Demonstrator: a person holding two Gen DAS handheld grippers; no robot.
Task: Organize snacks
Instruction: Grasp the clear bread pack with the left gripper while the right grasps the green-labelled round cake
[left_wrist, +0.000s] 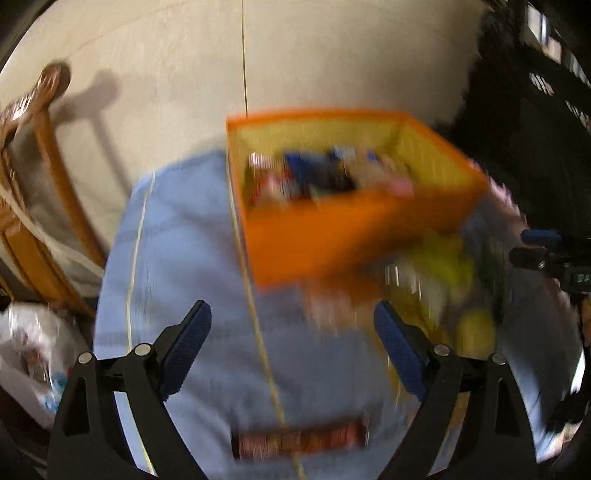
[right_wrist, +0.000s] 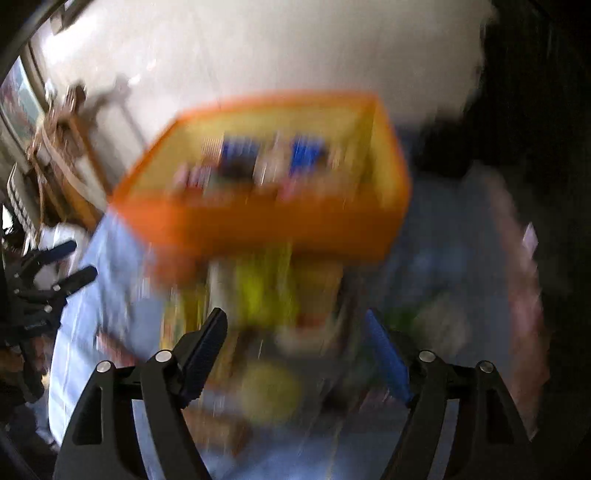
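Both views are motion-blurred. An orange box (left_wrist: 332, 236) with a yellow inside holds several snack packs and stands on a light blue cloth (left_wrist: 177, 258); it also shows in the right wrist view (right_wrist: 280, 221). My left gripper (left_wrist: 291, 321) is open and empty, above the cloth in front of the box. A red-brown snack bar (left_wrist: 301, 439) lies on the cloth below it. My right gripper (right_wrist: 295, 325) is open and empty above a pile of yellow and green snack packs (right_wrist: 266, 291) in front of the box. The same pile shows in the left wrist view (left_wrist: 443, 280).
A wooden chair (left_wrist: 33, 177) stands left of the table by a beige wall. A white plastic bag (left_wrist: 33, 354) lies at the lower left. The left gripper's fingers (right_wrist: 70, 266) show at the left edge of the right wrist view; the right gripper's fingers (left_wrist: 539, 247) show at the right edge of the left wrist view.
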